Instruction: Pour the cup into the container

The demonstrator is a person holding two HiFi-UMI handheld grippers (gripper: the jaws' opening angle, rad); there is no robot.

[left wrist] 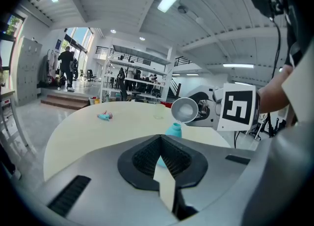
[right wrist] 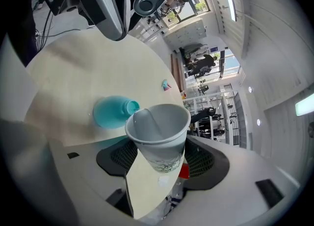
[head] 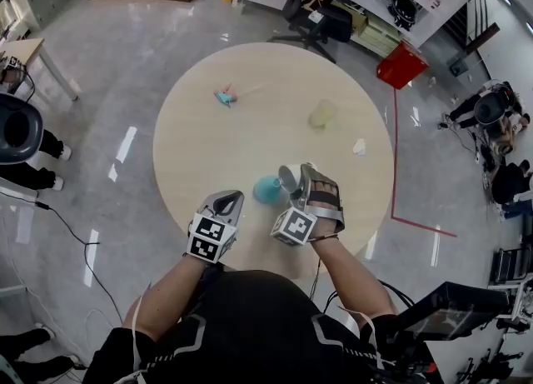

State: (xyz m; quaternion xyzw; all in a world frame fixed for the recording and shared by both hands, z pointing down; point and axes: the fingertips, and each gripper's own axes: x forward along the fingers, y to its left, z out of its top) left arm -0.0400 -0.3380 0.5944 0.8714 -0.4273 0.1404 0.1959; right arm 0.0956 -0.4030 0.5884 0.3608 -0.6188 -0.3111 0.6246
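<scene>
Head view: the cup (head: pixel 289 178) is tipped on its side, long axis running roughly 3 to 9 o'clock with the mouth at the 9 end. It sits right above the teal container (head: pixel 266 189), which stands near the table's (head: pixel 200 124) 6 o'clock edge. The right gripper (head: pixel 305 176) reaches in from 4 o'clock, the left gripper (head: pixel 229 200) from 7, both forearms angled down. Left gripper view: its jaws are clenched on nothing. The cup (left wrist: pixel 185 109) hangs mouth-on at 1 o'clock, over the container (left wrist: pixel 174 130). Right gripper view: jaws spread wide, grasping the cup (right wrist: pixel 159 132) around its lower body. The mouth faces about 12, and the container (right wrist: pixel 114 111) is at 10 with its neck just beside the rim.
</scene>
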